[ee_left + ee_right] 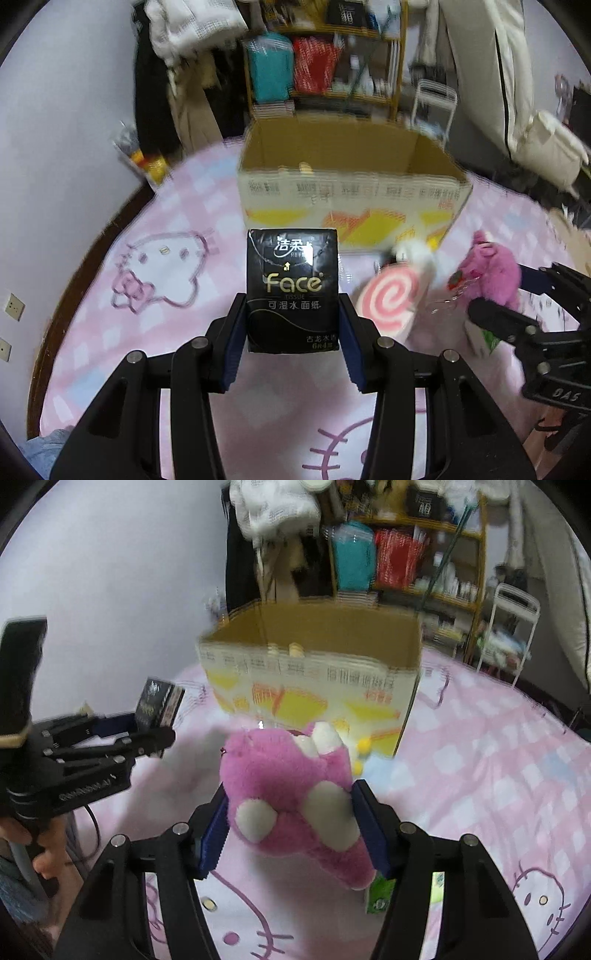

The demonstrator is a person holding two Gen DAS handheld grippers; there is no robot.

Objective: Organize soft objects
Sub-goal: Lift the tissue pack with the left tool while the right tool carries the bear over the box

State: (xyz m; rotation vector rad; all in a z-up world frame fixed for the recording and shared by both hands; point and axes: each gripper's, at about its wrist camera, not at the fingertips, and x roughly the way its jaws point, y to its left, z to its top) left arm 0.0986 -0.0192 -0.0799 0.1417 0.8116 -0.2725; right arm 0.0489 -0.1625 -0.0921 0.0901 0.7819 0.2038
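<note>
Black glossy tissue pack [291,291] clamped in left gripper [291,332], pink fluffy plush toy [291,797] in right gripper [291,830]; carry both level over open brown cardboard box [347,162] w/o squeezing more

Wall [66,110]: plain, pale lilac-grey, two sockets [14,306] low on it. Bed [498,775]: pink-and-white checked sheet with cartoon cat prints, dark wooden edge [92,266] along the wall side. Shelf [424,554]: yellow frame, crowded with a teal bag [352,559], a red bag [397,557] and small bottles. White clothes [184,26] hang above dark garments. White wire rack [513,627] beside the shelf. Light: dim, indoor.
</note>
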